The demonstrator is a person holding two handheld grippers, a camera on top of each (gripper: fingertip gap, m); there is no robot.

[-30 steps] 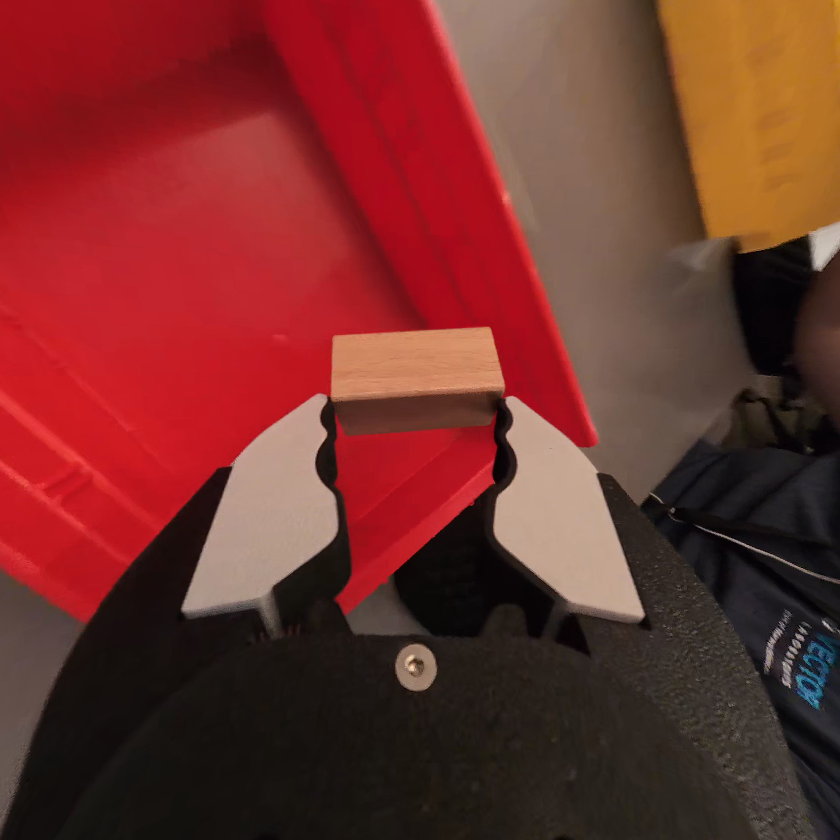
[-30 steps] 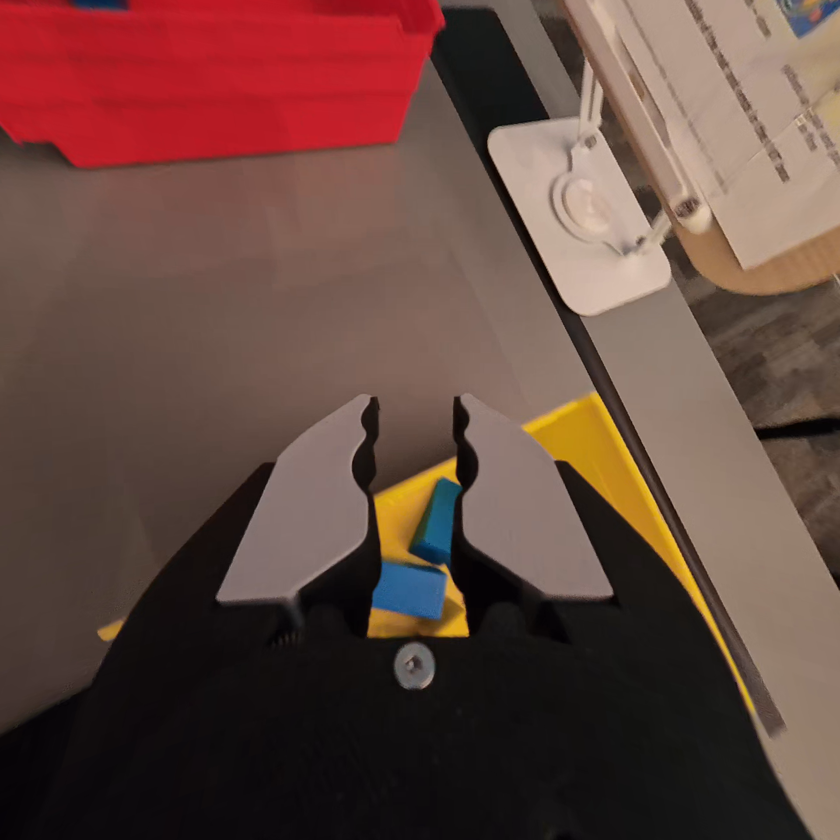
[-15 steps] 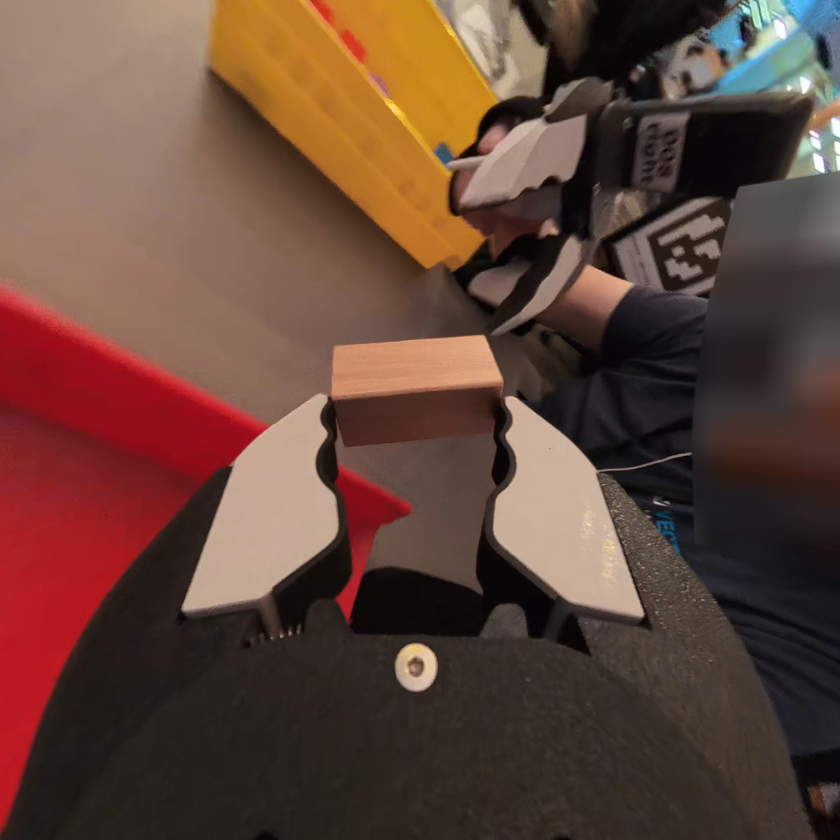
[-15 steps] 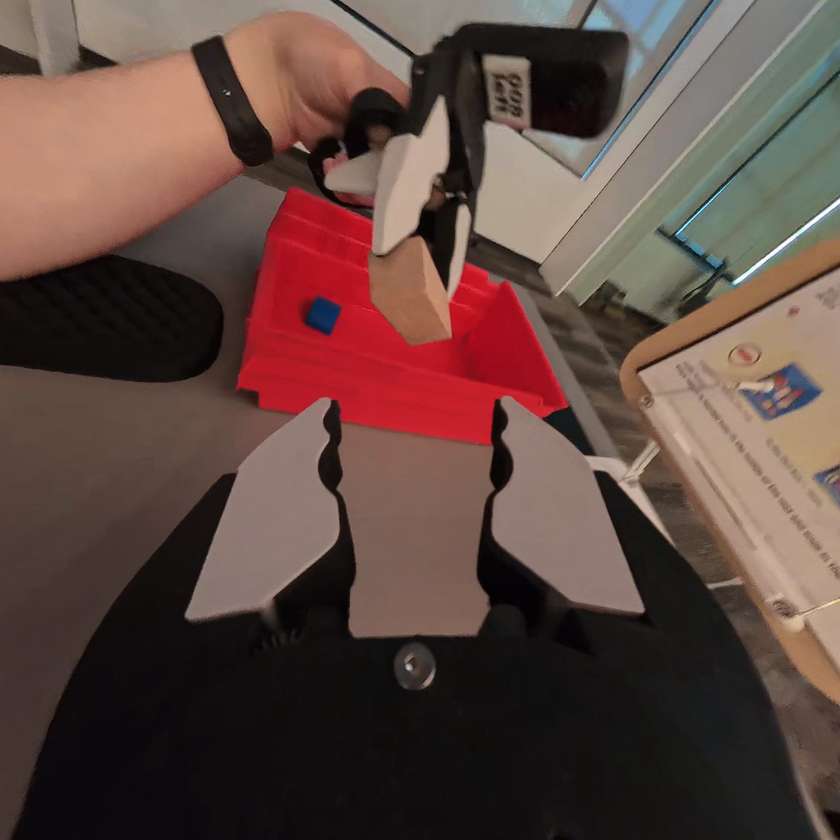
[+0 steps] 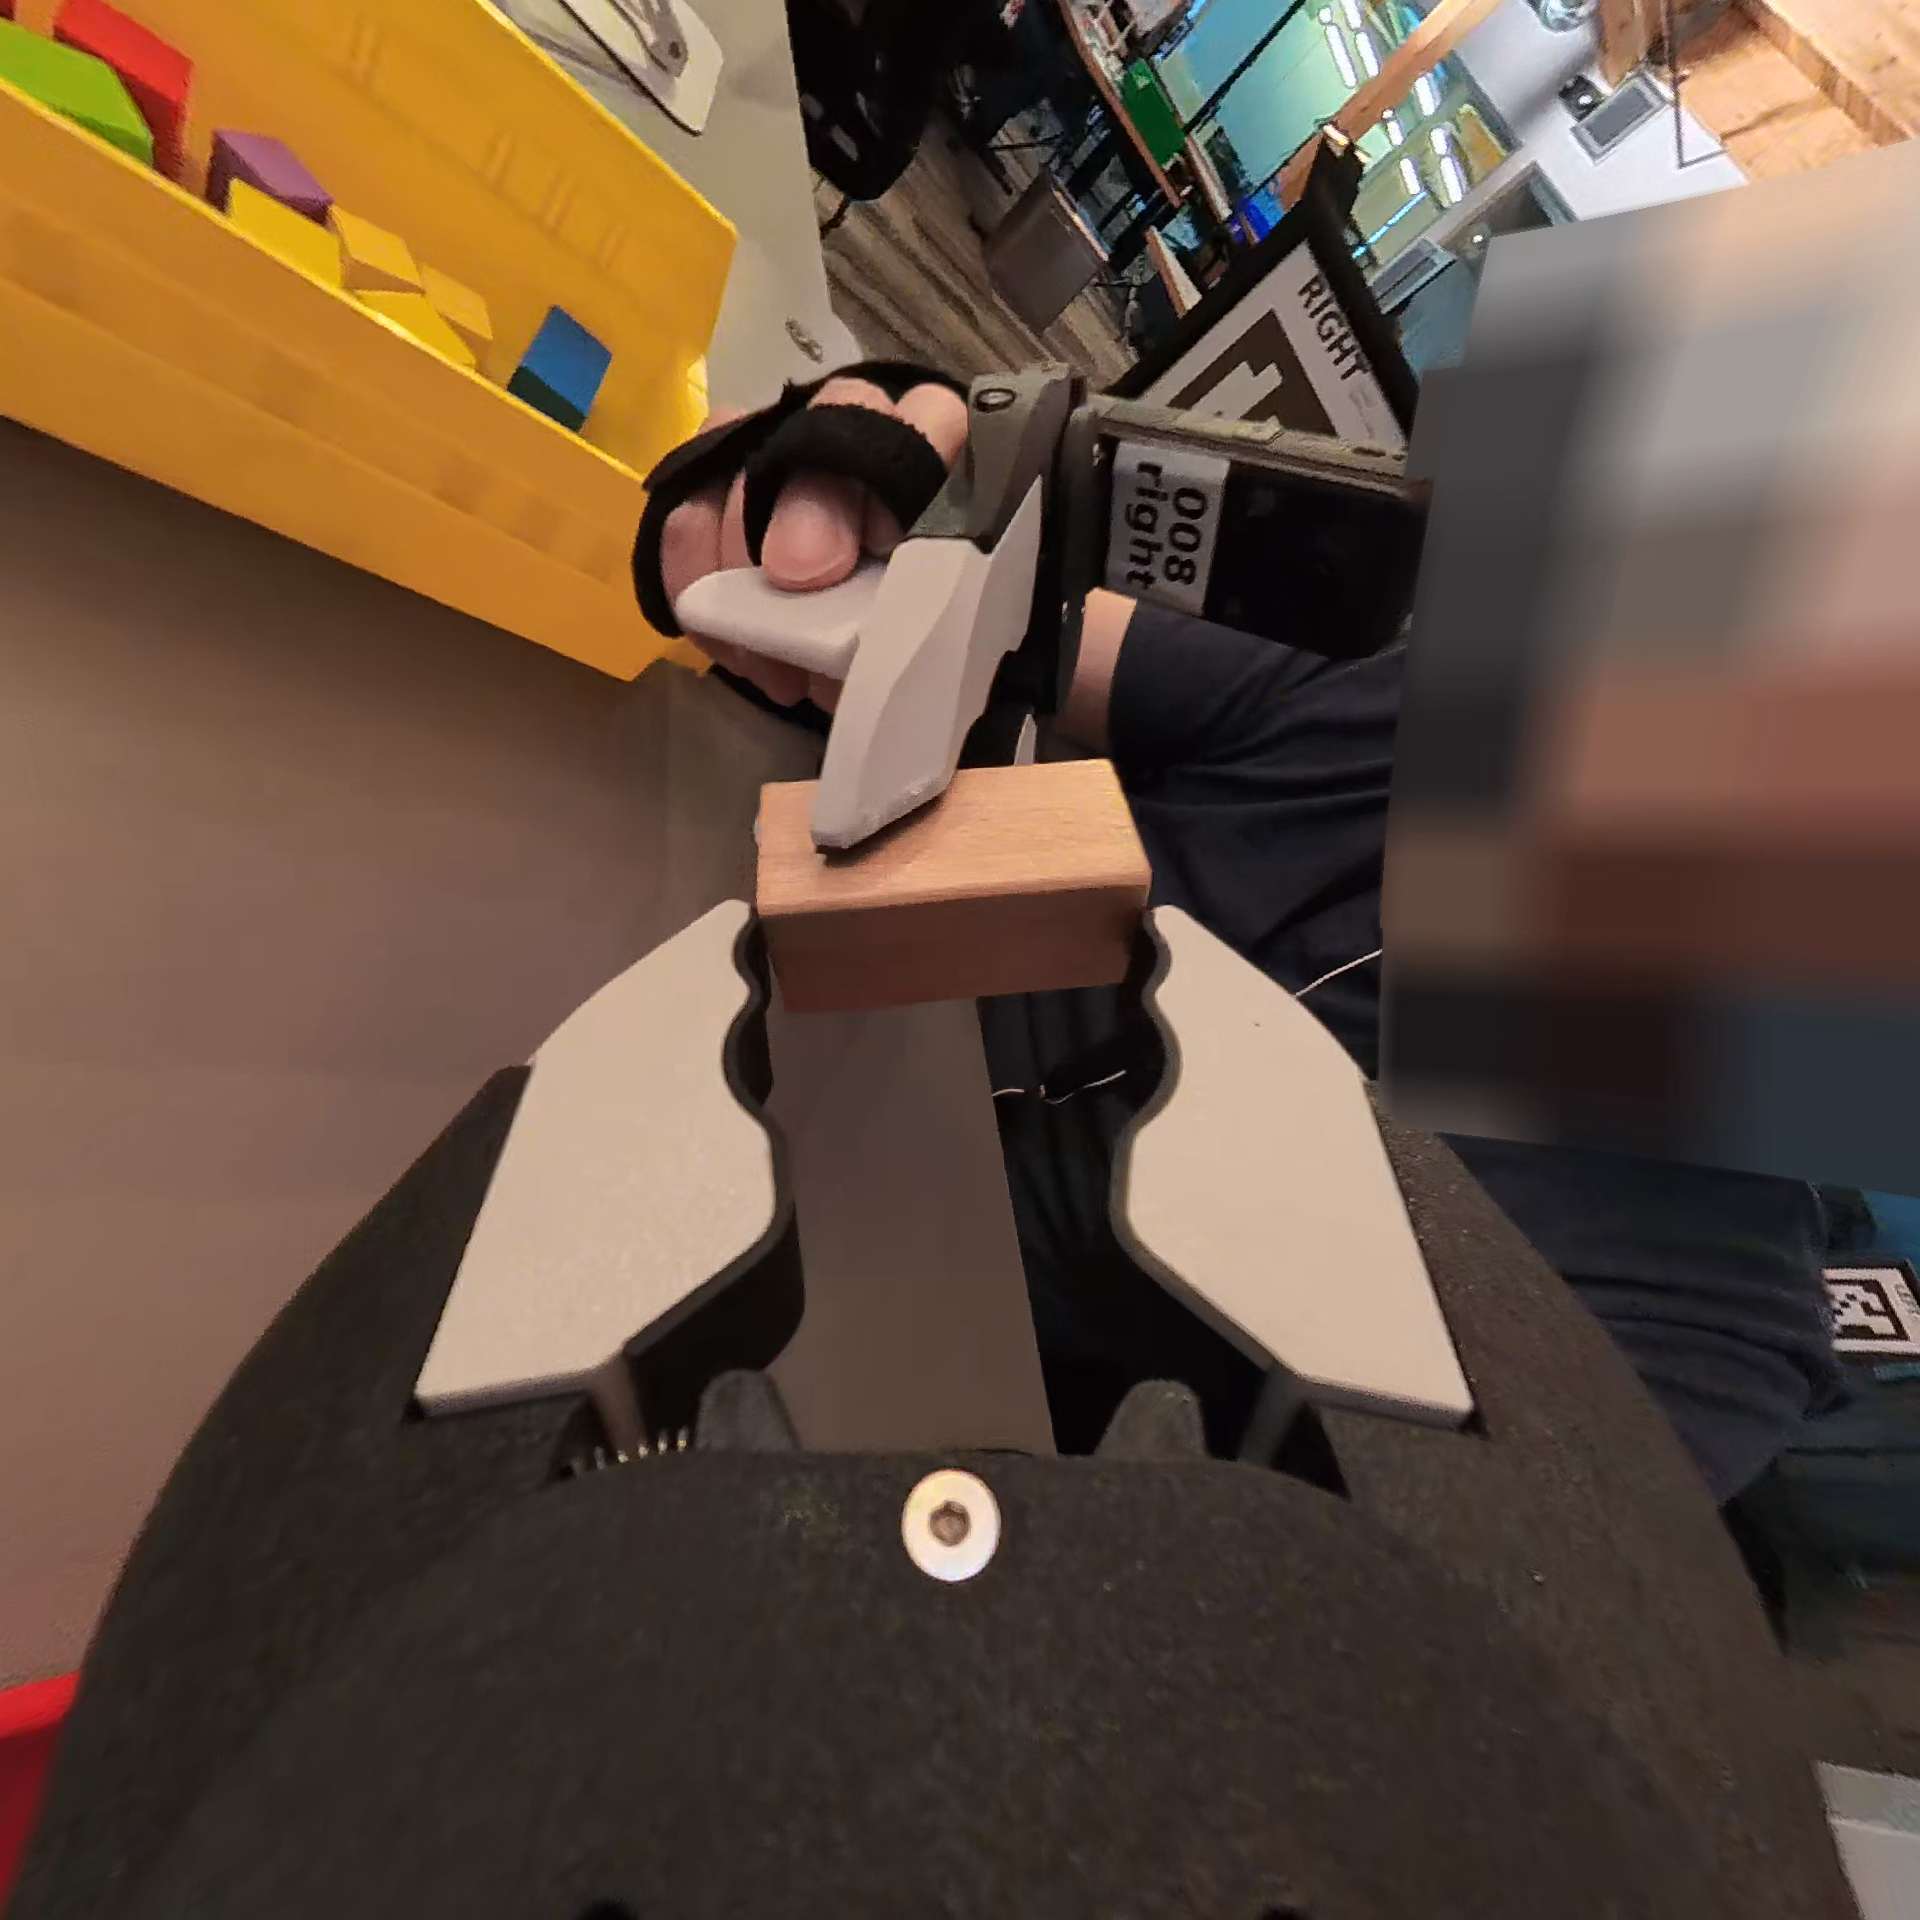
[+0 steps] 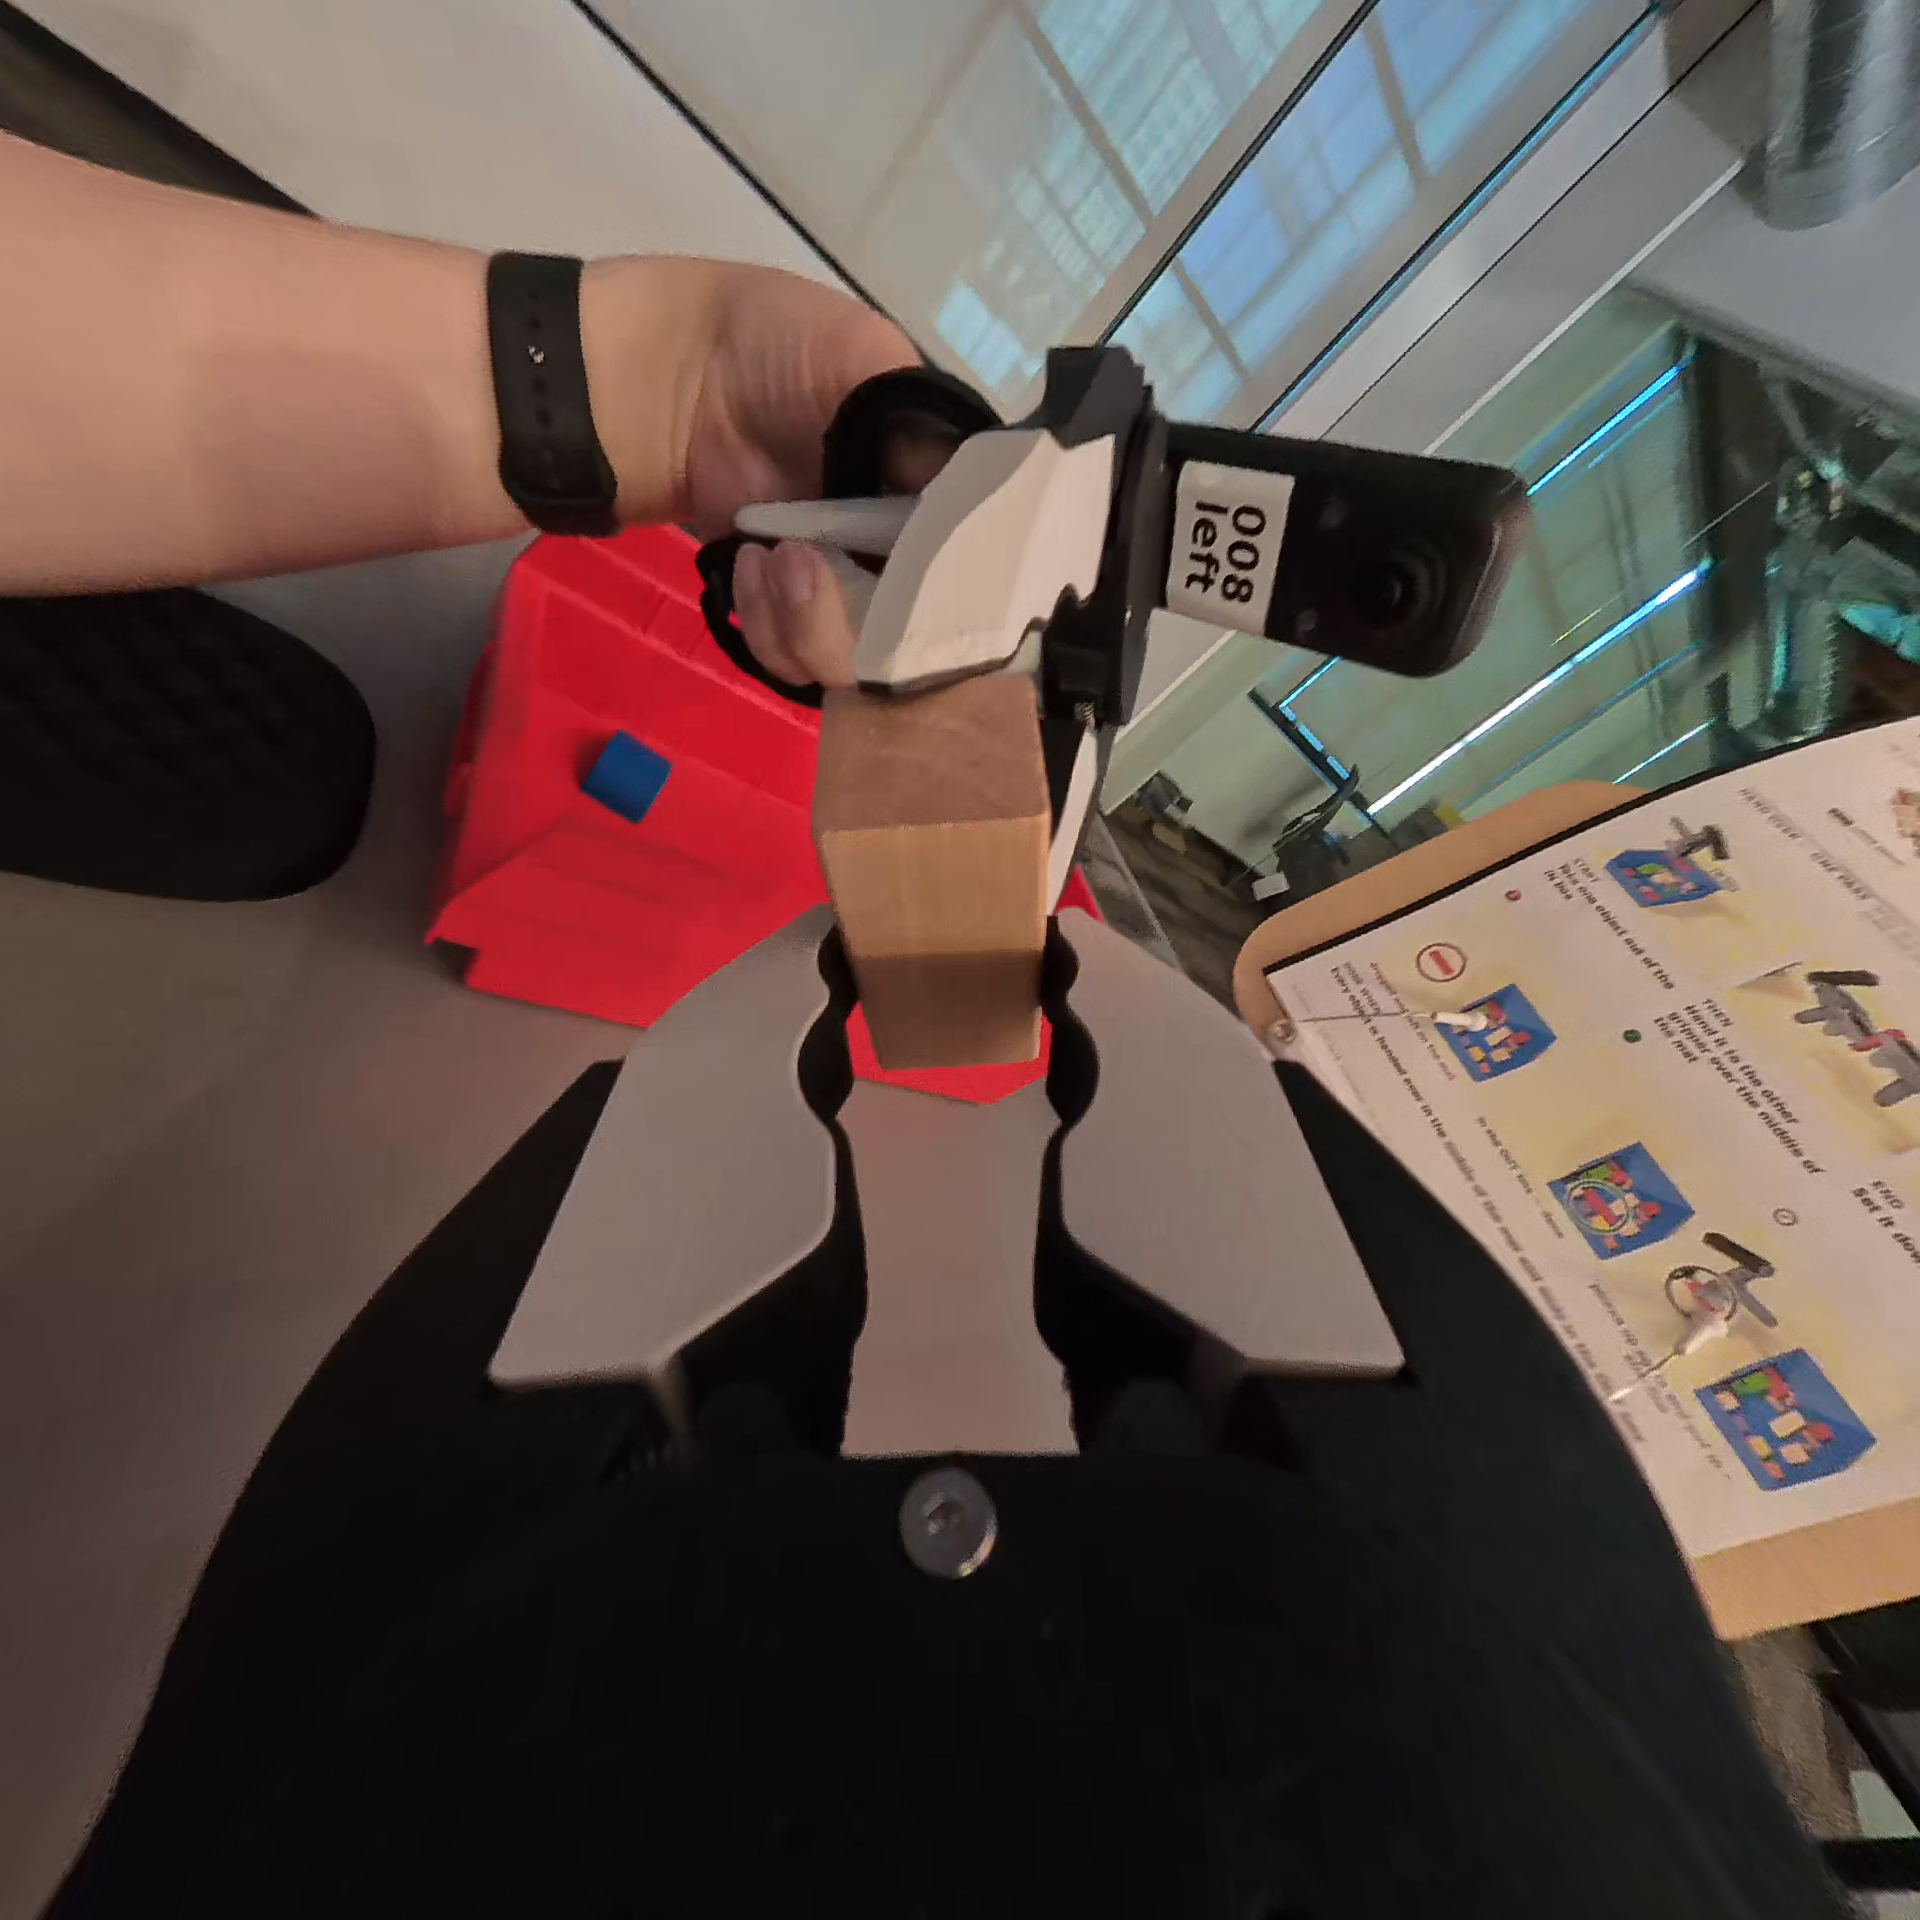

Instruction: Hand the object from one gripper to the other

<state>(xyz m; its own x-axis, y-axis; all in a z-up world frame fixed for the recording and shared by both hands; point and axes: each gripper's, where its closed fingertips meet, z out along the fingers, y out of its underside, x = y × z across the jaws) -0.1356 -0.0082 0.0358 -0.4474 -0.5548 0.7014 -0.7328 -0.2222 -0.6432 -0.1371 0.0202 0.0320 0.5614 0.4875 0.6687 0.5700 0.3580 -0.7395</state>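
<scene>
Left wrist view: faces yellow plastic bin, close range.
Right wrist view: faces red plastic bin.
Shared: rectangular wooden block.

Wooden block: far face hidden in the left wrist view; the right gripper's upper finger covers part of its top, and the lower finger is hidden behind the block.

Wooden block, right wrist view: upper end covered by the left gripper's near finger; the far finger shows only as a sliver beside the block.

Yellow bin, beyond the block: cut off by the left and top edges.

Red bin, behind the block: partly hidden by it; one corner shows at the left wrist view's edge.

Instruction sheet, right of the block: cut off by the right edge, slightly blurred.
</scene>
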